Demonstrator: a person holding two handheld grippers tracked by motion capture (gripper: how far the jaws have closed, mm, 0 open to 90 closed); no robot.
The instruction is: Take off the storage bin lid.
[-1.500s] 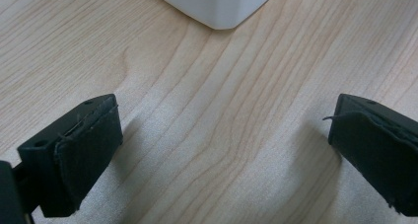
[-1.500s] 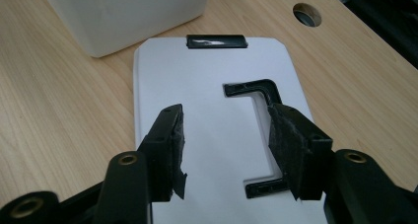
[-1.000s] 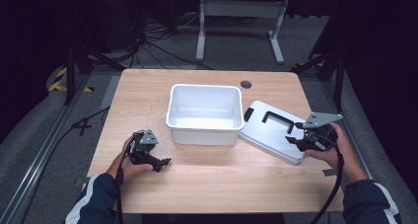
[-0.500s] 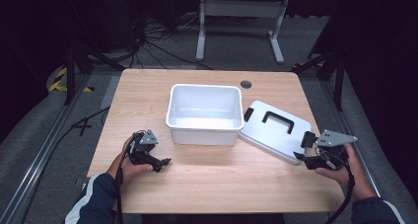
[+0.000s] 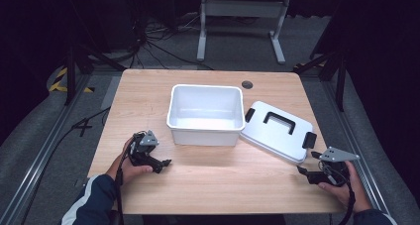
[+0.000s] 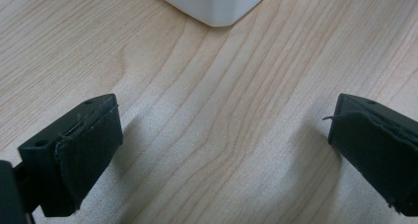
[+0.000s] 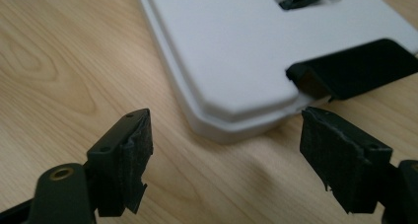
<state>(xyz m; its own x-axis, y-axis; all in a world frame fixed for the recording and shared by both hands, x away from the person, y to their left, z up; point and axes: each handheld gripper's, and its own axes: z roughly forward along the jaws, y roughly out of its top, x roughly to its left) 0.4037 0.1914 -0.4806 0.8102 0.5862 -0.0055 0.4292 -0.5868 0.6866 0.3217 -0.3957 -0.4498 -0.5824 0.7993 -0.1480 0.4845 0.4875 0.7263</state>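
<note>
Beside the white bin (image 5: 206,115), flat grey lid (image 5: 278,131) with black handle, right gripper (image 5: 308,174) jaws just opened, left gripper (image 5: 163,163) jaws apart

Left gripper (image 6: 224,150): two black jaws with worn rubber pads rise from bottom corners, spread wide, nothing between them. Left pad (image 6: 88,150) frayed at edge; right pad (image 6: 379,150) with loose thread at top. Pale wooden tabletop with wavy grain (image 6: 207,95) lies below, jaw shadows cast on it. Rounded corner of white plastic tub (image 6: 217,4) at top edge, well apart from the jaws.
</note>
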